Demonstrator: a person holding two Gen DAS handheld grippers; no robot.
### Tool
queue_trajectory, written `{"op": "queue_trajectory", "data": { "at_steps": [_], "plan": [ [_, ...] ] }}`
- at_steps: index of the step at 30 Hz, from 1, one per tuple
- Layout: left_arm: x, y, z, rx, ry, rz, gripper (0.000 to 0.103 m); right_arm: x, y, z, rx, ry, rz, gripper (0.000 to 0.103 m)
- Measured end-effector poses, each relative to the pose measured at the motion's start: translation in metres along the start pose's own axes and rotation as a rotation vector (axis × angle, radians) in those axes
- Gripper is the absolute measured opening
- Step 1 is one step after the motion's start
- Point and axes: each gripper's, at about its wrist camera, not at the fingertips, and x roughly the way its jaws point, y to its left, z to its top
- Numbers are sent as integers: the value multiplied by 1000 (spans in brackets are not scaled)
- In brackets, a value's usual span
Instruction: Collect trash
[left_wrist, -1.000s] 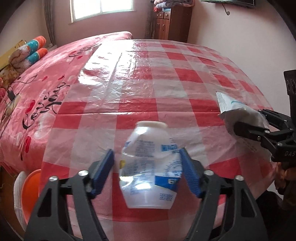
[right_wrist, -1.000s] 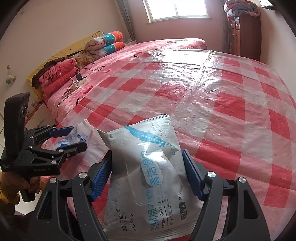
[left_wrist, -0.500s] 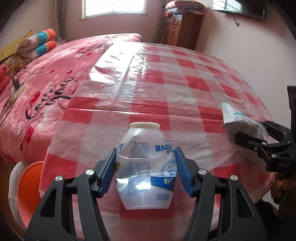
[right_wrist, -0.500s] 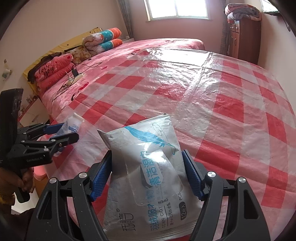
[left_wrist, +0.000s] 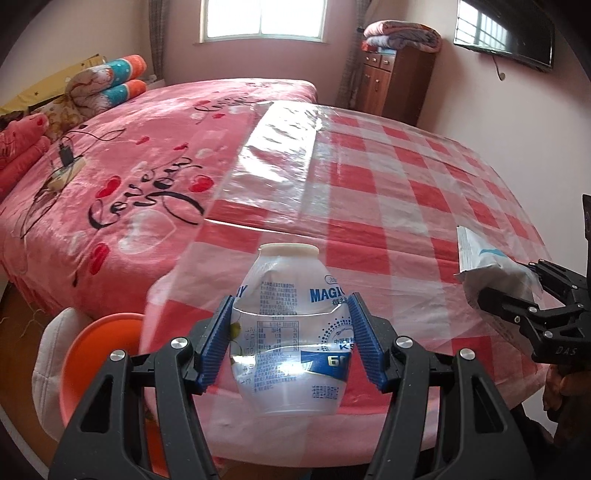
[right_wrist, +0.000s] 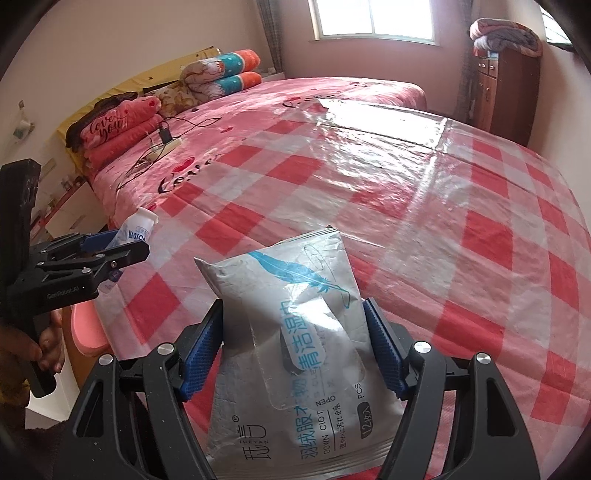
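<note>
A crumpled clear plastic bottle with blue print and a white cap hangs over the bed's near edge. My left gripper is shut on it, blue pads pressing both dented sides. In the right wrist view the same bottle pokes out of the left gripper at the far left. A silver wet-wipe packet with a blue feather sits between the pads of my right gripper, which is shut on it. The left wrist view shows that packet and the right gripper at the right edge.
An orange bin with a white liner stands on the floor at the lower left, beside the bed. A red-checked plastic sheet covers the bed. A power strip with a charger lies on the pink blanket. A wooden cabinet stands behind.
The left pads have closed onto the bottle, and it has risen and shifted left toward the bed's edge, bringing the orange bin into view. The right gripper carried the packet left too.
</note>
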Motion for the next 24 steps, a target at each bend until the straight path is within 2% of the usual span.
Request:
{"op": "queue_trajectory", "data": {
  "at_steps": [15, 24],
  "plan": [
    [-22, 46, -11, -60, -32, 94, 63, 2, 52, 20, -96, 10, 63, 74],
    [-30, 84, -25, -109, -30, 160, 63, 13, 102, 30, -196, 32, 122, 74]
  ]
}}
